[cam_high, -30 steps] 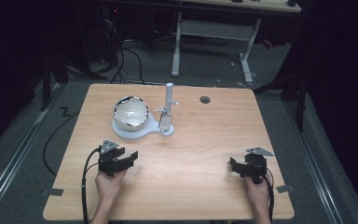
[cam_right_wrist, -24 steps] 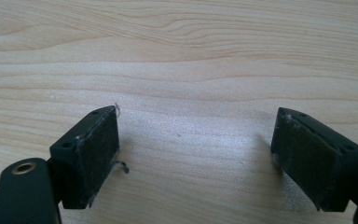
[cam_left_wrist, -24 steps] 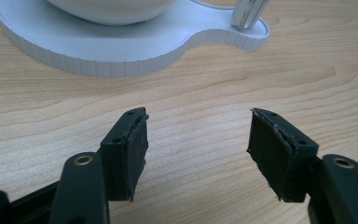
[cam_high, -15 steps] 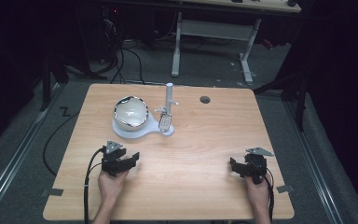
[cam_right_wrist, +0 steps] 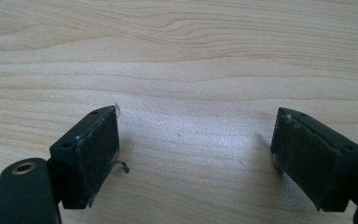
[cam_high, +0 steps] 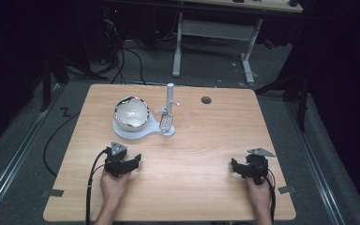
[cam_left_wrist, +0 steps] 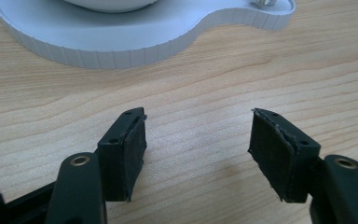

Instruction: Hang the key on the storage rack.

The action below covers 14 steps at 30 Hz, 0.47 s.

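Observation:
On the wooden table (cam_high: 206,140) my left gripper (cam_high: 123,161) rests near the front left, held by a hand. Its jaws have just been opening; they stand open over bare wood with nothing between them (cam_left_wrist: 198,140). Just beyond it lies the white base (cam_left_wrist: 121,37) of a stand. That stand (cam_high: 143,132) carries a shiny white dome (cam_high: 131,112), a thin upright post (cam_high: 170,96) and a small pale tag-like piece (cam_high: 166,123). My right gripper (cam_high: 246,167) sits at the front right, wide open over bare wood (cam_right_wrist: 196,140).
A small round hole (cam_high: 206,100) is in the table's far edge area. Cables trail from both grippers over the front edge. A white desk frame (cam_high: 215,33) stands on the dark floor behind the table.
My left gripper has shifted slightly to the right and toward the person, and its jaws look a little wider. The right gripper has not moved.

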### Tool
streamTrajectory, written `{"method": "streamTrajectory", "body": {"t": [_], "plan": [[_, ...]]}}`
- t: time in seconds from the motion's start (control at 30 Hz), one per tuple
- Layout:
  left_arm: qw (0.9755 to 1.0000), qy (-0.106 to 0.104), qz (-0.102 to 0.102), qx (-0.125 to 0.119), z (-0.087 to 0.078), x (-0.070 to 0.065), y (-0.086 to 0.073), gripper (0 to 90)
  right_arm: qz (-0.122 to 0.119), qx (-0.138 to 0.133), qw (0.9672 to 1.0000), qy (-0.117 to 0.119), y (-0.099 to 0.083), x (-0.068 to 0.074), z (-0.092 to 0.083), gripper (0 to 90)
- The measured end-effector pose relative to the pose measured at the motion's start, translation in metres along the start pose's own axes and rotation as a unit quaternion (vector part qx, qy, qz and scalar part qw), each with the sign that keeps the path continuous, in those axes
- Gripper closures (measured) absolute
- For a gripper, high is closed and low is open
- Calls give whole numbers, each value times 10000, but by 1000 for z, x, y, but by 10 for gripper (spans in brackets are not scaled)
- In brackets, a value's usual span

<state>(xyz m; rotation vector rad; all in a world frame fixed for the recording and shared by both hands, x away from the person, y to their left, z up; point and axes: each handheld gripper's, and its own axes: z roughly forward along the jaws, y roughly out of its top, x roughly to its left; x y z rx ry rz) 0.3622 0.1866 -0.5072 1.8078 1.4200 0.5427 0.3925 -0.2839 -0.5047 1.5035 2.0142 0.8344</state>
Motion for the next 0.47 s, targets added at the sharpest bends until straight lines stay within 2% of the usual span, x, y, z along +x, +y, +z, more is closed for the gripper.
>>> {"method": "streamTrajectory", "body": {"t": [0.1, 0.17, 0.3, 0.47], "plan": [[9999, 83, 80, 19, 0, -1, 0, 356, 0, 0, 10000, 1, 0, 0, 0, 154], [9997, 153, 171, 129, 2, -4, 0, 345, 5, 1, 10000, 1, 0, 0, 0, 154], [9980, 313, 498, 235, 5, -12, 1, 297, 5, -1, 10000, -2, 0, 0, 0, 154], [9981, 288, 490, 238, 4, -11, 1, 292, 17, 2, 10000, -3, 0, 0, 0, 154]]}}
